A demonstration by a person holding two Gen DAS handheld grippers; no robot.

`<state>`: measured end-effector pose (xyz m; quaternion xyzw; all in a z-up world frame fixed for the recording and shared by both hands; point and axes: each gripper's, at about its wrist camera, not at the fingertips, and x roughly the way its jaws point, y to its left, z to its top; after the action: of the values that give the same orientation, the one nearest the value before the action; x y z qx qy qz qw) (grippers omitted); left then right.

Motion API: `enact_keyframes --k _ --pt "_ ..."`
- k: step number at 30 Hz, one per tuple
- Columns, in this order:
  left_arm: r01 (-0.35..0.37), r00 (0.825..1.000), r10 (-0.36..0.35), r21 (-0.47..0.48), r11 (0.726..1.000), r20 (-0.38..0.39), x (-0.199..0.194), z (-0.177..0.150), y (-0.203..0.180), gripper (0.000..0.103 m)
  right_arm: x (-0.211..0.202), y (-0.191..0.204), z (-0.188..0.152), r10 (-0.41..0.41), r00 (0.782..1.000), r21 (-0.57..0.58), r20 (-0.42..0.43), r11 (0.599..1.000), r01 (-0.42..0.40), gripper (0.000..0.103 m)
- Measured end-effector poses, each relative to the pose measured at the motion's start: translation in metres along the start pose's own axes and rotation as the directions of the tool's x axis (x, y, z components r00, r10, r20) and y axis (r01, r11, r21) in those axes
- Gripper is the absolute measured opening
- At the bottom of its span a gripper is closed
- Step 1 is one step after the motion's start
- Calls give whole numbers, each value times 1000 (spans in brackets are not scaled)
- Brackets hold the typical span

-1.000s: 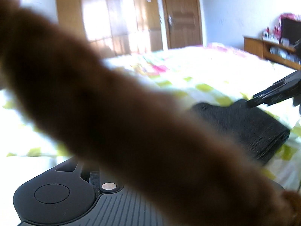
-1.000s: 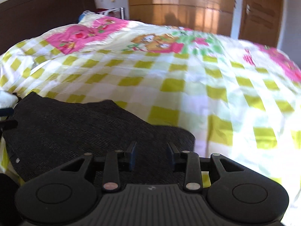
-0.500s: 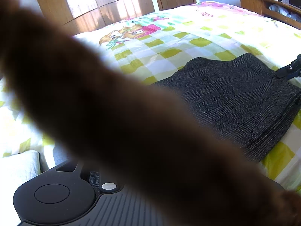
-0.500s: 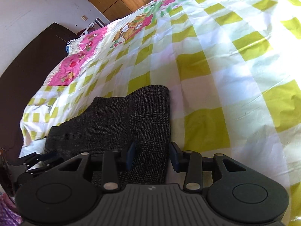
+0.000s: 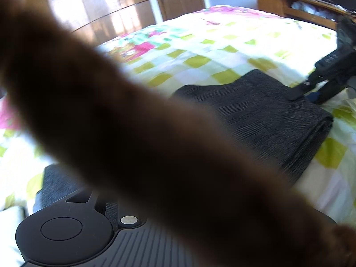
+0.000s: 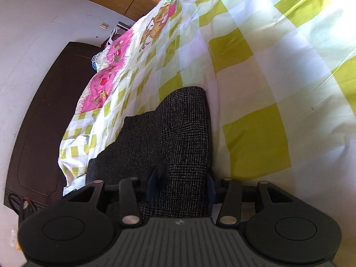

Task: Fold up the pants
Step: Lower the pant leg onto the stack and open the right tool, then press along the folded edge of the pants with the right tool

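Note:
The dark grey folded pants (image 5: pixel 262 115) lie on the checked bedspread (image 5: pixel 200 44). In the right wrist view the pants (image 6: pixel 178 133) run away from me, and their near folded edge sits between the fingers of my right gripper (image 6: pixel 180 183), whose jaws stand apart around the cloth. That gripper also shows in the left wrist view (image 5: pixel 311 89), at the pants' far right corner. A blurred brown strip (image 5: pixel 133 133) close to the lens hides the left gripper's fingers; only its black body shows.
A dark wooden headboard (image 6: pixel 44 122) stands at the left of the bed. Wooden wardrobe doors (image 5: pixel 89 6) and a door are behind the bed. A wooden shelf (image 5: pixel 300 6) with small items stands at the far right.
My right gripper has tipped and slid onto the pants' folded edge, which now lies between its fingers. The left view has shifted a little; the brown strip still covers it.

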<state>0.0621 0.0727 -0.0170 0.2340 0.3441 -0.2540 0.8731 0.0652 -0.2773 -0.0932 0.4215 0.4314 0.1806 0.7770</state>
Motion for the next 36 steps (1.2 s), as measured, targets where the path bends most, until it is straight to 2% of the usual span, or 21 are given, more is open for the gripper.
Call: enact_keyframes --k 2,4,6,10,13,15,16,17,19,21,22,23,24,27,28,29,31,32,33,35,36 --pt "14 1000 -14 23 1000 0 5 4 -9 42 -3 -2 1 22 1000 37 -3 999 -22 36" --pt "22 1000 -22 37 999 0 9 9 -15 41 -12 4 -1 42 999 27 27 999 -43 31" --pt "40 999 -40 44 998 -5 12 14 -21 40 -22 13 -1 28 998 -17 52 999 -27 26" --pt "120 993 -118 120 986 -26 18 22 -49 38 -41 15 2 -64 996 -90 56 994 69 25" --pt "191 982 -190 182 965 -23 21 29 -81 37 -59 -6 9 -144 988 -62 63 987 148 25" --pt "225 973 -229 228 947 -13 21 35 -100 37 -70 -13 14 -170 983 -63 75 982 175 26" --pt "233 971 -239 248 941 -6 22 39 -107 37 -78 -14 15 -188 978 -66 91 979 194 27" --pt "237 969 -246 267 934 0 22 42 -114 38 -85 -11 14 -211 971 -81 115 972 221 34" --pt "237 968 -250 291 927 7 22 47 -120 39 -106 -1 4 -255 947 -150 196 946 286 34" --pt "241 966 -256 288 927 15 20 49 -119 40 -124 16 -14 -277 927 -254 251 906 339 38" --pt "243 966 -258 280 929 18 18 49 -117 40 -130 27 -29 -281 921 -328 270 873 362 42" --pt "241 966 -257 271 932 22 17 49 -114 40 -132 37 -42 -287 917 -392 279 837 381 50" --pt "235 968 -250 263 936 25 17 48 -111 40 -129 46 -56 -303 911 -462 280 789 404 57" --pt "212 974 -224 236 948 26 17 44 -106 40 -100 68 -96 -385 877 -665 288 578 473 60" --pt "210 975 -221 224 952 28 16 43 -104 40 -88 70 -104 -414 864 -703 286 523 483 60" --pt "210 975 -222 215 954 32 14 42 -103 40 -78 70 -108 -446 847 -723 289 478 498 60" --pt "209 974 -223 213 955 47 9 41 -103 40 -67 72 -108 -486 795 -710 362 409 573 60" --pt "209 973 -225 213 954 54 6 40 -104 40 -65 73 -106 -483 784 -700 391 397 594 60" --pt "210 972 -228 211 955 61 3 39 -104 40 -61 73 -102 -476 783 -696 402 397 599 60" --pt "215 969 -234 203 955 74 4 40 -103 41 -49 71 -99 -494 795 -718 351 403 567 60" --pt "216 969 -235 198 956 76 4 40 -103 41 -44 72 -102 -507 785 -728 357 375 574 60"
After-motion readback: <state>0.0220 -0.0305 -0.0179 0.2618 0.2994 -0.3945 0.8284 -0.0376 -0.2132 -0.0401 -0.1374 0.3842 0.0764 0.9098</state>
